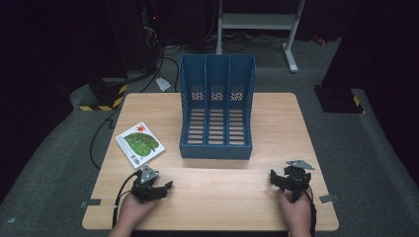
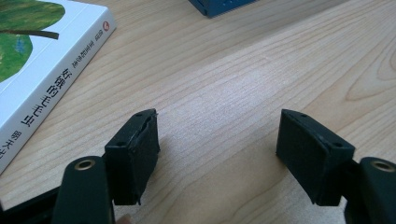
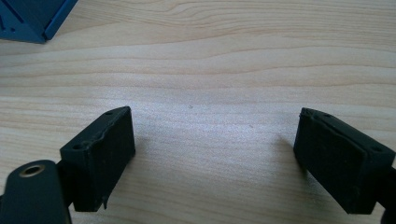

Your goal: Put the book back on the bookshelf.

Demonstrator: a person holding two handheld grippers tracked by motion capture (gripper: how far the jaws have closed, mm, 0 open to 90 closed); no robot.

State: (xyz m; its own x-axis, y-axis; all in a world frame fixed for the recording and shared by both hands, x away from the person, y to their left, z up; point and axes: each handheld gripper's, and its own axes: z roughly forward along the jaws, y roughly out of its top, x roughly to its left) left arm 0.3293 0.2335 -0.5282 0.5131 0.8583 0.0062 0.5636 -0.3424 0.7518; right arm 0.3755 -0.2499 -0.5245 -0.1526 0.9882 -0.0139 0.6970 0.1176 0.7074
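Both pairs of jaws stood spread wide with bare table between them, the left gripper [image 1: 157, 187] just short of the book [image 1: 140, 143], the right gripper [image 1: 285, 178] well apart from it. The book lay flat, cover up, long axis slanting toward the table's [image 1: 276, 123] far-left corner. The blue file rack [image 1: 217, 106] showed three bare slots.

You have a white book [image 1: 140, 144] with a green leaf cover lying flat. It sits askew near the table's left edge.
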